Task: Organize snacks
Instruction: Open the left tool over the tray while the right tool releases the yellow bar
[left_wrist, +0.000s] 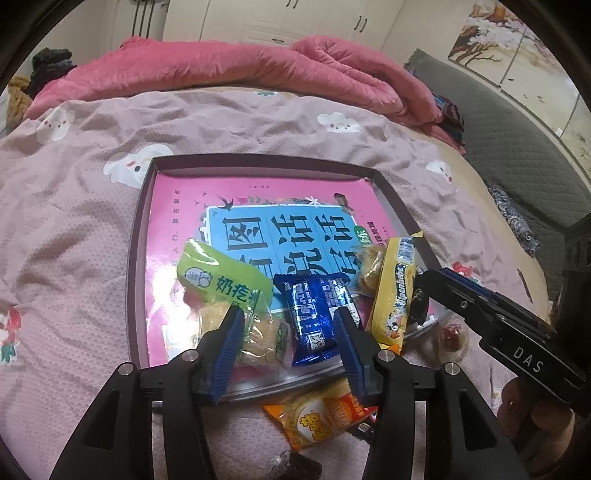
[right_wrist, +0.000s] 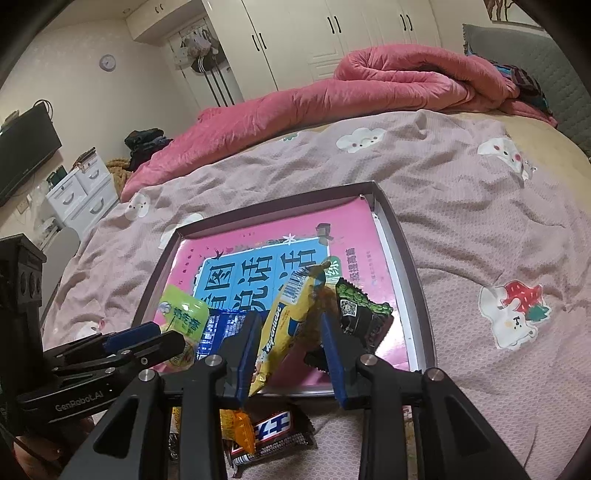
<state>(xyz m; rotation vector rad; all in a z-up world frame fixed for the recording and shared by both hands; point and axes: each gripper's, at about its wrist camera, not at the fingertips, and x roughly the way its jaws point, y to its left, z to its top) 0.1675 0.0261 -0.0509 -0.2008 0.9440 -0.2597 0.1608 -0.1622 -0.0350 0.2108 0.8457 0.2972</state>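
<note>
Bed with pink sheet (right_wrist: 480, 221) under all | left gripper (left_wrist: 291, 343) jaws apart, blue packet (left_wrist: 314, 314) lies loose between them | right gripper (right_wrist: 291, 350) clamped on yellow packet (right_wrist: 288, 325) | both packets over tray (right_wrist: 413, 280) | pink quilt (right_wrist: 332, 103) far behind

Landmark: tray (left_wrist: 142, 236), dark purple-brown rim, lined with a pink sheet (left_wrist: 177, 206) bearing a light-blue panel with black characters.
- Inside the tray: lime-green packet (left_wrist: 218, 277), white and dark-green print; blue foil packet (left_wrist: 314, 314), white text; yellow packet (left_wrist: 393, 291), blue lettering; black-and-green packet (right_wrist: 354, 314).
- Just outside the tray's near rim: orange-and-yellow packet (left_wrist: 317, 417); dark brown bar (right_wrist: 273, 432), white and red lettering.
- Under the tray: mauve bedspread (left_wrist: 74, 206), white animal and cloud motifs, red strawberry.
- Beyond the tray: plain pink quilt (left_wrist: 221, 70).
- Left gripper (left_wrist: 291, 354) and right gripper (right_wrist: 291, 350): black, blue ridged pads.
</note>
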